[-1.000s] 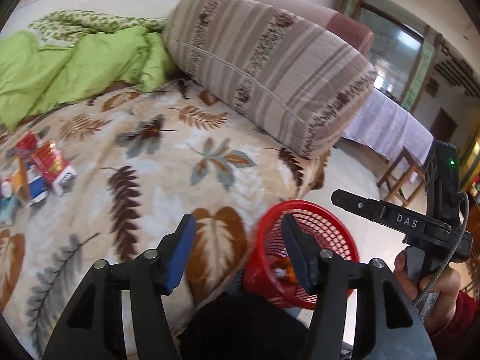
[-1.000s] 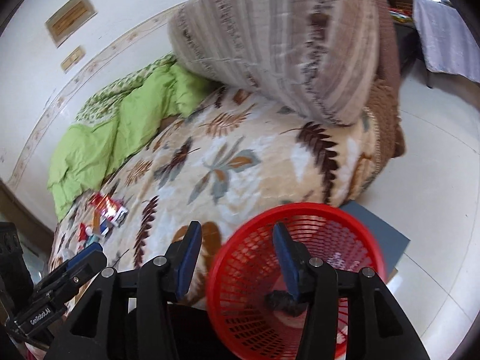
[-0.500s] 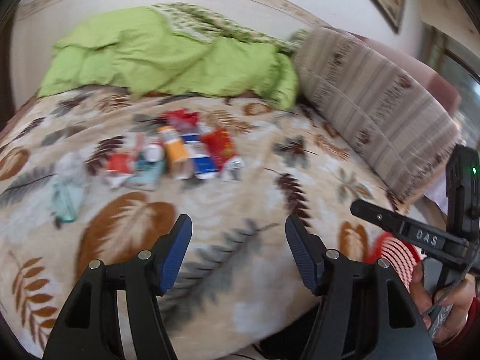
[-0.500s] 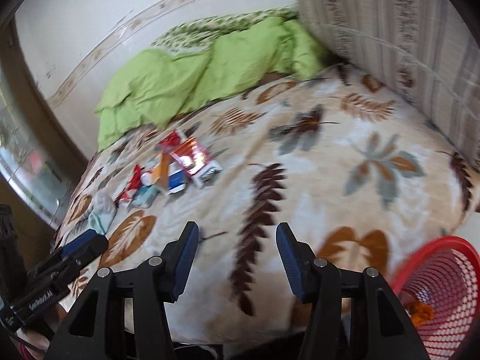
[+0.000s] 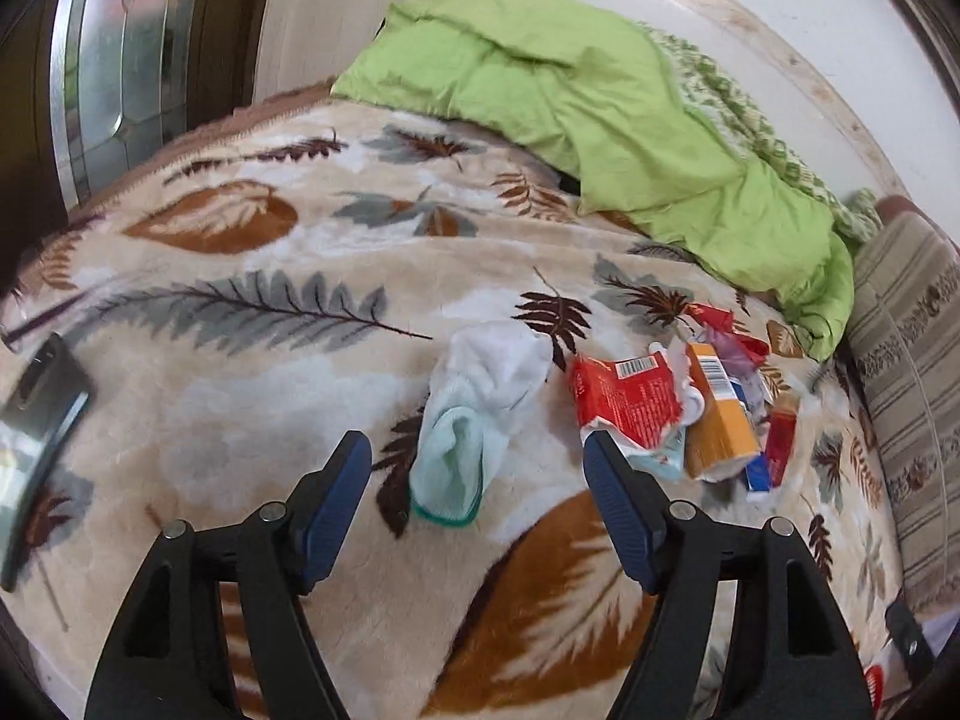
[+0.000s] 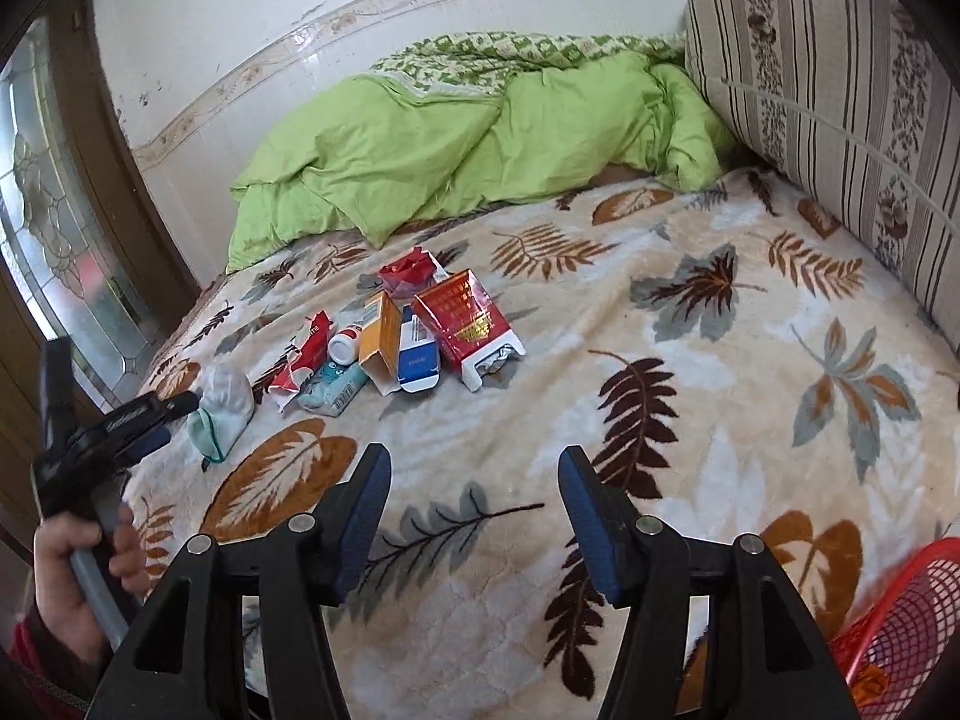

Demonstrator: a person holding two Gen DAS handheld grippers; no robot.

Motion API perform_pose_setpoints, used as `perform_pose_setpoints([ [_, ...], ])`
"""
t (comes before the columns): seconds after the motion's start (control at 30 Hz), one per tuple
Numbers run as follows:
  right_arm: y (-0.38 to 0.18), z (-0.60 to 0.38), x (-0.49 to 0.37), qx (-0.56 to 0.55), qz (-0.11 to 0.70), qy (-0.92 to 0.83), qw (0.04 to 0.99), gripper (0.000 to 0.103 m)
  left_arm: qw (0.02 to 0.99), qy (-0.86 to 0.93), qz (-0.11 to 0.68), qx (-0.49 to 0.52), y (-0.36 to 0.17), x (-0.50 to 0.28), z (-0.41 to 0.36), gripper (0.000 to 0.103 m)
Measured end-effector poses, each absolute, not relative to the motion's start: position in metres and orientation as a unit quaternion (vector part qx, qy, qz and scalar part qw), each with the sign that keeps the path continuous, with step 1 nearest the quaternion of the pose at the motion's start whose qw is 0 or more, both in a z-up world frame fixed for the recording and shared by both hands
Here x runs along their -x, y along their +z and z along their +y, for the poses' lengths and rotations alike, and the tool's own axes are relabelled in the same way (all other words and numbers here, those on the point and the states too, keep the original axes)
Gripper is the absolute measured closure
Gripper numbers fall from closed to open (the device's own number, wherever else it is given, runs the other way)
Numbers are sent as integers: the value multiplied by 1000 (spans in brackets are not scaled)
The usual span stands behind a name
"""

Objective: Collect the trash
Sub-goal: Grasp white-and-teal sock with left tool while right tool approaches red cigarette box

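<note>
A heap of trash lies on the leaf-patterned blanket: a red cigarette pack (image 6: pixel 465 317), an orange box (image 6: pixel 380 339), a blue-white box (image 6: pixel 418 357), a small white bottle (image 6: pixel 344 345), a torn red wrapper (image 5: pixel 624 399) and a pale sock (image 5: pixel 474 414). My left gripper (image 5: pixel 477 477) is open and empty, hovering just before the sock; it also shows in the right wrist view (image 6: pixel 174 414). My right gripper (image 6: pixel 474 489) is open and empty, well short of the heap. The red mesh basket (image 6: pixel 900 618) sits at the bed's near right corner.
A green quilt (image 6: pixel 456 144) is bunched at the wall. A striped bolster (image 6: pixel 840 108) runs along the right side. A dark phone (image 5: pixel 42 414) lies on the blanket at far left. A glass-panelled door (image 6: pixel 54 228) stands left of the bed.
Both grippers have swung left, away from the red basket and towards the trash heap. The left gripper has come close to the sock. Both stayed open and empty.
</note>
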State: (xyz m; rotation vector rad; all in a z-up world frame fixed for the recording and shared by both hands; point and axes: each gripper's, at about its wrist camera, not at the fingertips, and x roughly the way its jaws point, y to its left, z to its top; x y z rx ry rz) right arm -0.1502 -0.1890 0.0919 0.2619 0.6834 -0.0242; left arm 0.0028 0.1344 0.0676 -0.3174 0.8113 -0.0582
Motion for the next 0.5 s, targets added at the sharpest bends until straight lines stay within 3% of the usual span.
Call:
perform_pose_setpoints([
  [0.23, 91, -196, 146, -143, 336, 2, 931, 38, 901, 1, 417, 115, 45, -52, 114, 31],
  [0.27, 90, -197, 144, -147, 337, 6, 930, 34, 901, 1, 419, 111, 42, -57, 113, 40],
  [0.3, 89, -198, 140, -151, 339, 14, 929, 30, 899, -2, 423, 108, 39, -61, 112, 62],
  [0.4, 87, -199, 122, -144, 348, 27, 926, 27, 896, -15, 428, 121, 36, -61, 116, 70],
  [0.5, 84, -197, 91, -118, 362, 39, 924, 21, 904, -25, 409, 123, 46, -52, 116, 70],
])
